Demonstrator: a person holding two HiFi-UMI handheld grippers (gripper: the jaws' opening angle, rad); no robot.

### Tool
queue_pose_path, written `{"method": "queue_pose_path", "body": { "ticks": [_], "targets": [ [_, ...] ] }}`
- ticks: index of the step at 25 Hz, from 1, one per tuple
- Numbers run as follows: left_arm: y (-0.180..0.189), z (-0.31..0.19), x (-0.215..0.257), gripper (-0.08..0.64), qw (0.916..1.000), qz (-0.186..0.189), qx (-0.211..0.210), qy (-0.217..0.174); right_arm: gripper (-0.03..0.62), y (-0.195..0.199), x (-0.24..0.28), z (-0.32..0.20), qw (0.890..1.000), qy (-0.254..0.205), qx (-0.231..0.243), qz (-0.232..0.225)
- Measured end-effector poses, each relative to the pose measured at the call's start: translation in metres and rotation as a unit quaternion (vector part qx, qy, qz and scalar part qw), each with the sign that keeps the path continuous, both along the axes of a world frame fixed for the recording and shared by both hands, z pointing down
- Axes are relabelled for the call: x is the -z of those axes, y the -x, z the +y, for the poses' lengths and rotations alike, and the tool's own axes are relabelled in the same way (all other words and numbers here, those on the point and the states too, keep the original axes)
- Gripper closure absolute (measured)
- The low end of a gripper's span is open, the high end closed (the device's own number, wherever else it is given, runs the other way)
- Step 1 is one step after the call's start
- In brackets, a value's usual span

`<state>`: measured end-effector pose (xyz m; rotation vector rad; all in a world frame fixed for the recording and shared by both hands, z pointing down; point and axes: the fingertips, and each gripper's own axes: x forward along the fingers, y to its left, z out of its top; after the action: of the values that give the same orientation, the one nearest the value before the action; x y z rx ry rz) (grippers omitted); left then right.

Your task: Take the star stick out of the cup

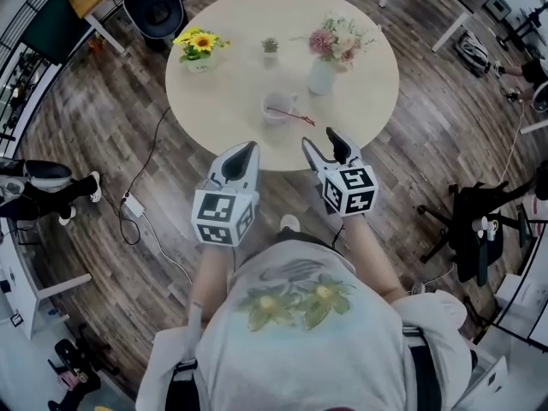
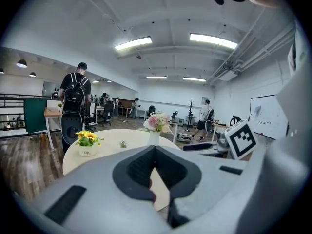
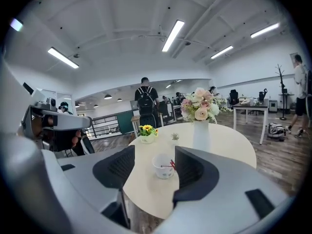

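A white cup (image 1: 278, 107) stands on the round beige table (image 1: 223, 110), near its front edge. The thin red star stick (image 1: 294, 116) lies across the cup's rim and pokes out to the right. Both grippers hover short of the table's near edge, apart from the cup. My left gripper (image 1: 244, 154) is shut and holds nothing; its jaws meet in the left gripper view (image 2: 155, 149). My right gripper (image 1: 326, 145) is open and empty. In the right gripper view the cup (image 3: 163, 166) with the stick (image 3: 170, 165) shows ahead, between the jaws of the right gripper (image 3: 154, 156).
On the table's far half stand a sunflower pot (image 1: 199, 48), a tiny green plant (image 1: 270, 46) and a white vase of pink flowers (image 1: 324, 68). A black chair (image 1: 157, 7) stands behind the table. A power strip and cable (image 1: 134, 205) lie on the floor at left.
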<state>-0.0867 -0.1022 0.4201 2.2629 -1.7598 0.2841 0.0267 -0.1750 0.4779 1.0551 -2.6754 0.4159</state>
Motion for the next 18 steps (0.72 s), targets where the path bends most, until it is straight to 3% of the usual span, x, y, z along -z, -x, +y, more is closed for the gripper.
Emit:
{"method": "queue_pose_path", "body": {
  "ticks": [18],
  "targets": [
    [-0.001,-0.032,-0.018,0.558,0.9996,-0.008,0.018,0.020,0.341,0.007,-0.057,-0.050,0.998,0.027,0.034,0.050]
  ]
}}
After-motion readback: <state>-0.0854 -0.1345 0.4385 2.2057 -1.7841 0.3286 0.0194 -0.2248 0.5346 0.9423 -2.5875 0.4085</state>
